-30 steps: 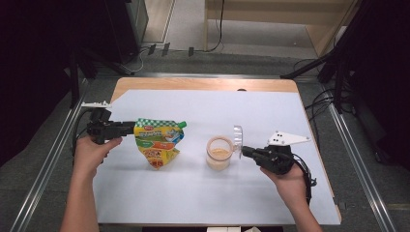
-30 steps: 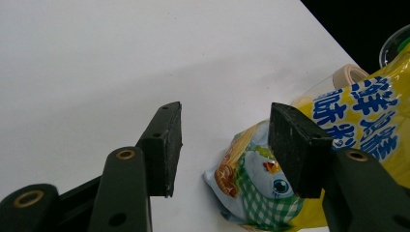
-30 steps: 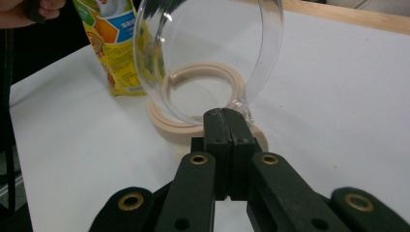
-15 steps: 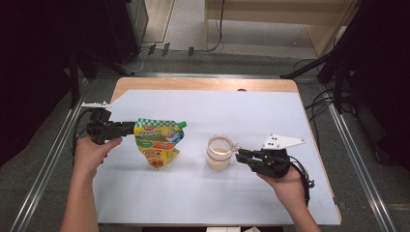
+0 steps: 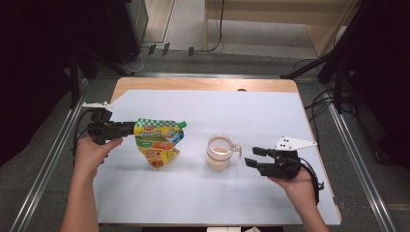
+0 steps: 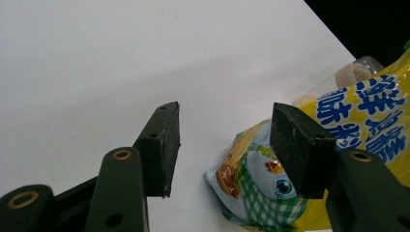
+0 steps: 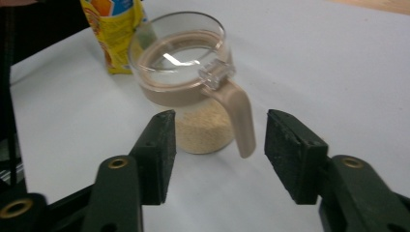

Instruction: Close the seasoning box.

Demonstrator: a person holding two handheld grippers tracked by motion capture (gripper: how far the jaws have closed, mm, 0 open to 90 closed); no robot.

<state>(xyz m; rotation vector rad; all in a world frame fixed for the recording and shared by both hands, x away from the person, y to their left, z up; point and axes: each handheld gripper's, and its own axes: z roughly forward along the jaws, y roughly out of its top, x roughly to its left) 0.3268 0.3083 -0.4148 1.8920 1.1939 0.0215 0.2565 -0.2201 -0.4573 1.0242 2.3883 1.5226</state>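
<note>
A clear glass jar (image 5: 218,152) with a beige lid and handle stands mid-table, part full of pale granules (image 7: 200,128), its lid down. My right gripper (image 5: 251,156) is just right of it. Its jaws (image 7: 217,154) have just been opening and now stand apart short of the handle (image 7: 239,121), gripping nothing. A yellow printed pouch (image 5: 157,142) lies left of the jar. My left gripper (image 5: 126,128) is at the pouch's upper left corner. In the left gripper view it is open (image 6: 225,145), and the pouch (image 6: 358,111) reaches behind the right-hand jaw without being pinched.
The white table sheet (image 5: 241,111) has a wooden strip (image 5: 203,83) along its far edge. Metal rails (image 5: 353,145) run down both sides. Cables lie on the floor beyond the table. Bare sheet lies in front of the jar and pouch.
The jar's lid stood upright a second ago and now lies shut. My right gripper drew back to the right from the jar and opened its jaws. The left gripper and pouch kept still.
</note>
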